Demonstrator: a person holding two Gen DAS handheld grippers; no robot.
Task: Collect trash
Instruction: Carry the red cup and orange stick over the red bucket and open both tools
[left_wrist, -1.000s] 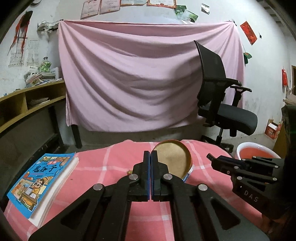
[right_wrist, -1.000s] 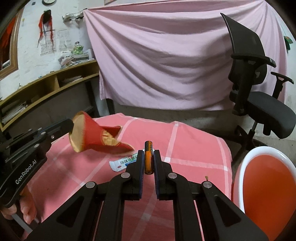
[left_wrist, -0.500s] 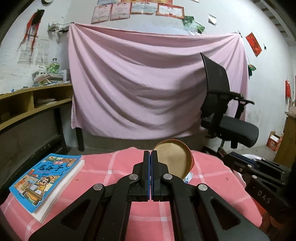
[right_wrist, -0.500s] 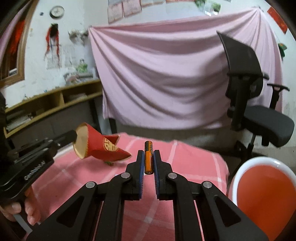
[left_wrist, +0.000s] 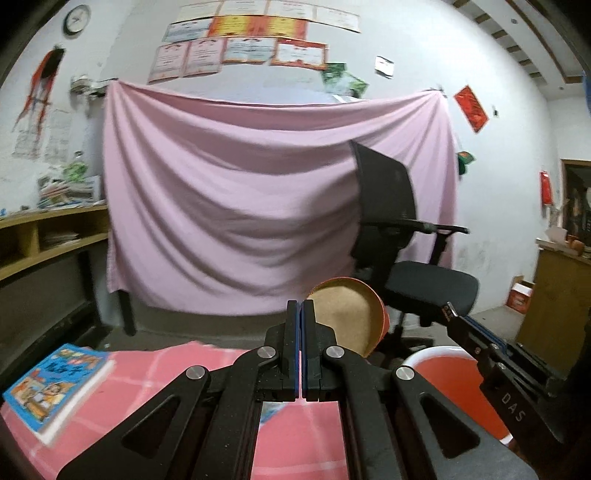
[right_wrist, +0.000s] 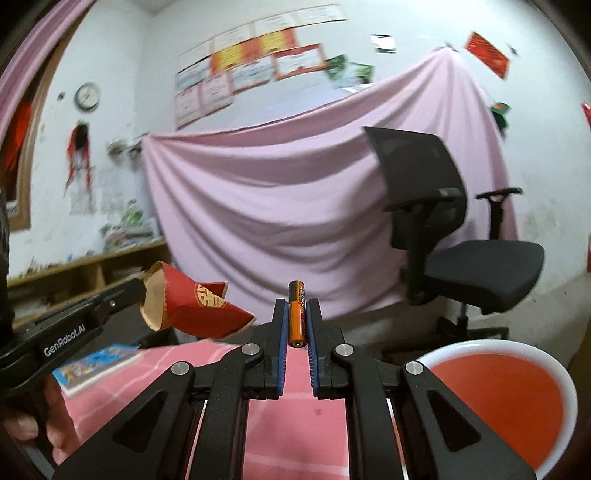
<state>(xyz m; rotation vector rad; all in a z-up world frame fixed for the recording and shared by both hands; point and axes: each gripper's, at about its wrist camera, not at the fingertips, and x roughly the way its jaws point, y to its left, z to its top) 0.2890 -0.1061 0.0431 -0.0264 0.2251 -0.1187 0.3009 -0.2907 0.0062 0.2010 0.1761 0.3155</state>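
My left gripper (left_wrist: 299, 314) is shut on the rim of a crushed red paper cup (left_wrist: 347, 321); the cup (right_wrist: 192, 306) hangs from it, lifted above the table, in the right wrist view. My right gripper (right_wrist: 296, 314) is shut on an orange-and-black battery (right_wrist: 296, 314) that stands upright between the pads. A white bin with a red liner (right_wrist: 502, 398) stands on the floor at lower right, also seen in the left wrist view (left_wrist: 454, 373). The right gripper's body (left_wrist: 498, 362) reaches over it.
A table with a pink checked cloth (right_wrist: 295, 413) lies below both grippers. A blue children's book (left_wrist: 55, 384) lies at its left edge. A small wrapper (left_wrist: 271, 410) lies on the cloth. A black office chair (right_wrist: 461, 236) stands behind the bin. Wooden shelves (left_wrist: 44, 236) run along the left wall.
Both grippers have risen and tilted up, carrying the cup and the battery away from the table. The bin has come into the left wrist view.
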